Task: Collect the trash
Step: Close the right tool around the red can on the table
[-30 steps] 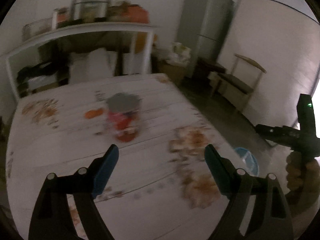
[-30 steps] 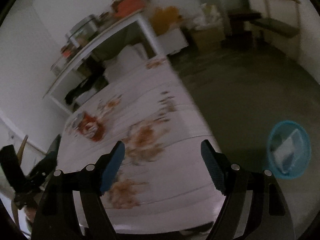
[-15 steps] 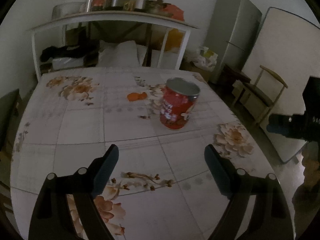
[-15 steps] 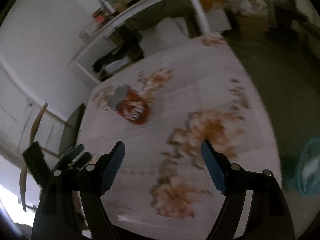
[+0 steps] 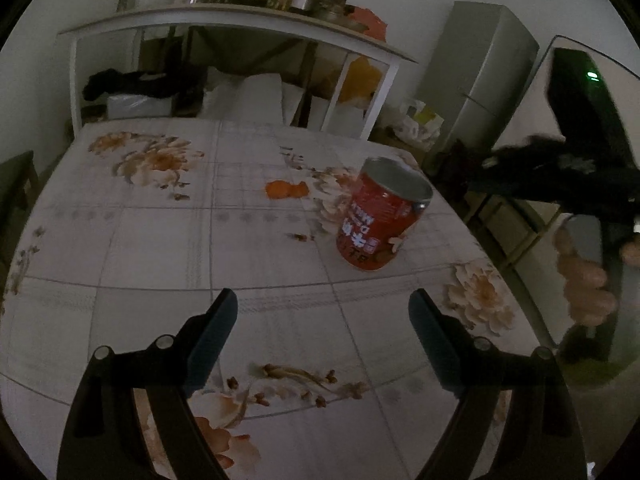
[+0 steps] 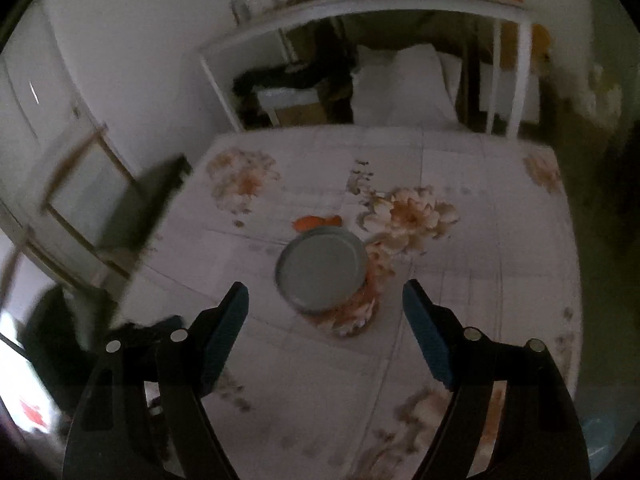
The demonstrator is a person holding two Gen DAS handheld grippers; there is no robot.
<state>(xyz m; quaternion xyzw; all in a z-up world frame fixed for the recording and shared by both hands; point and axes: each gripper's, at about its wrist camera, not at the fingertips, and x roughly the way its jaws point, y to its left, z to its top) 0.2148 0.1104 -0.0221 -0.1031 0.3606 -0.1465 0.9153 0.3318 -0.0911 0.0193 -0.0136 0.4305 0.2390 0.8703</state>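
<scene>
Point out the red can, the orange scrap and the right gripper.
red can [image 5: 376,224], left wrist view, on its red label.
orange scrap [image 5: 286,189], left wrist view, at its middle.
right gripper [image 6: 325,312], right wrist view, midway between its fingertips.

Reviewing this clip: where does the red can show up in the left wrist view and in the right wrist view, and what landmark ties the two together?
Left wrist: the red can stands right of centre on the floral tablecloth, beyond the open fingers.
Right wrist: the can sits at centre, seen from above, lid up, just ahead of the open fingers.
Shared landmark: the orange scrap lying just beyond the can.
</scene>
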